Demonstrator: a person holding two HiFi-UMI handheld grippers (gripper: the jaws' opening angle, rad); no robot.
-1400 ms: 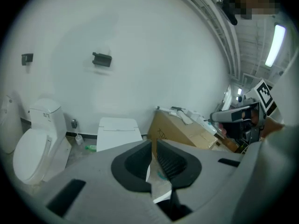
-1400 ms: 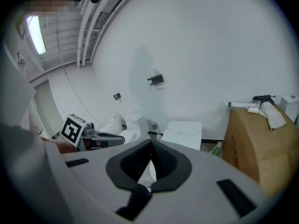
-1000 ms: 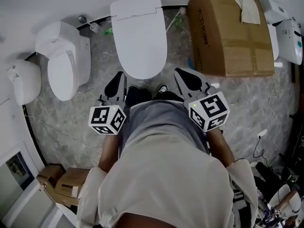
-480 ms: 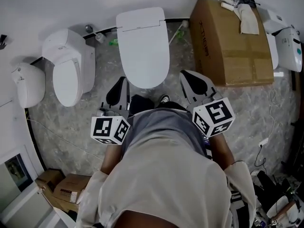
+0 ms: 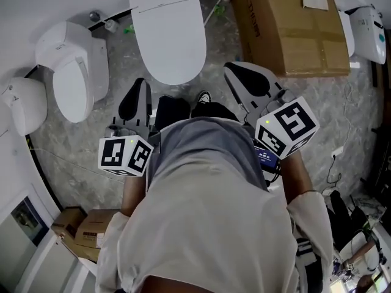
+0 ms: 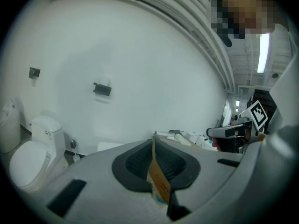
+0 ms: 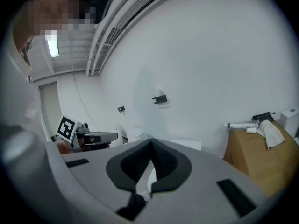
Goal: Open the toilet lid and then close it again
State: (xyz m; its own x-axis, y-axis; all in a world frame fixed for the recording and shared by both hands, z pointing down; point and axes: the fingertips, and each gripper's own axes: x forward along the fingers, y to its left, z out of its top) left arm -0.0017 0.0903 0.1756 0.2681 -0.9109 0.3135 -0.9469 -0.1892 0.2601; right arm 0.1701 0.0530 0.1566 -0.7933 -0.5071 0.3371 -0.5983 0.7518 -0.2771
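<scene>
The white toilet (image 5: 166,32) stands at the top middle of the head view with its lid (image 5: 168,41) down flat. Both grippers hang in the air in front of its bowl, touching nothing. My left gripper (image 5: 140,84) is off the bowl's front left, jaws shut and empty. My right gripper (image 5: 231,69) is off the front right, also shut and empty. In the left gripper view the left gripper (image 6: 154,138) has its pads meeting at the tip. The right gripper view shows the same of the right gripper (image 7: 150,143), with the lid (image 7: 187,145) just beyond.
A second white toilet (image 5: 68,66) and a white fixture (image 5: 24,105) stand to the left. A big cardboard box (image 5: 287,26) sits right of the toilet, small boxes (image 5: 91,224) at bottom left. The person's shoes (image 5: 183,108) rest on the marble floor (image 5: 67,151) before the bowl.
Both grippers have risen toward the head camera and look larger. The view has shifted, so the toilet sits higher and further left. The lid stays down.
</scene>
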